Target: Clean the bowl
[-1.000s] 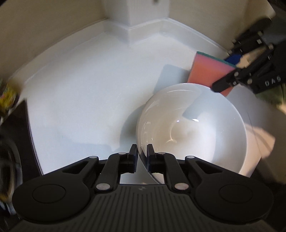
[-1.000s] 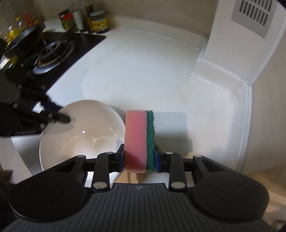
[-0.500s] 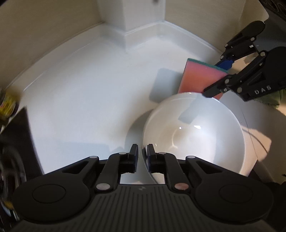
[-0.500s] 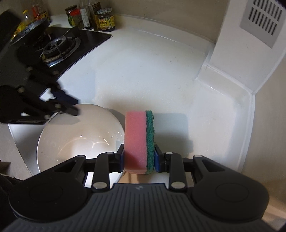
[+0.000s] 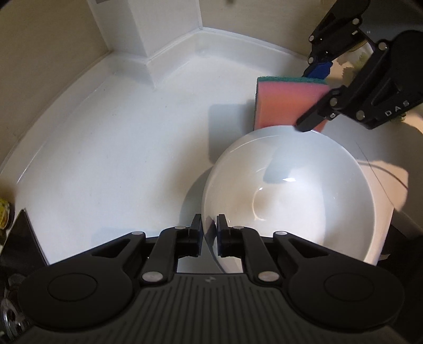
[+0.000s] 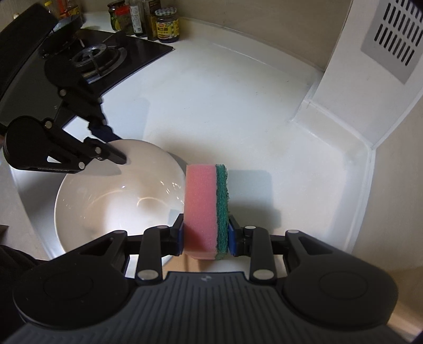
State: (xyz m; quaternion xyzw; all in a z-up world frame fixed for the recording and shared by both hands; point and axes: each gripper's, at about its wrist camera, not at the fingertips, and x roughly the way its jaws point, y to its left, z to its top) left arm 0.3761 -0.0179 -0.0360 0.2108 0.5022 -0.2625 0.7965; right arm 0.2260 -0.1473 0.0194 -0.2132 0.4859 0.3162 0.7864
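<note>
A white bowl (image 5: 290,195) stands on the white counter. My left gripper (image 5: 209,235) is shut on its near rim, one finger inside and one outside. It also shows in the right wrist view (image 6: 113,146) at the bowl's (image 6: 113,201) far left rim. My right gripper (image 6: 205,235) is shut on a pink sponge with a green scouring side (image 6: 206,206), held upright just right of the bowl. In the left wrist view the sponge (image 5: 285,103) and right gripper (image 5: 314,98) sit beyond the bowl's far rim.
A black gas hob (image 6: 97,58) lies at the far left with several jars (image 6: 148,21) behind it. A white column with a vent (image 6: 396,39) stands at the right corner. The counter's raised back edge (image 5: 185,53) runs along the wall.
The bowl and my left gripper have shifted a little relative to the right gripper; the sponge now sits higher and further beyond the bowl's far rim. Both grips are unchanged.
</note>
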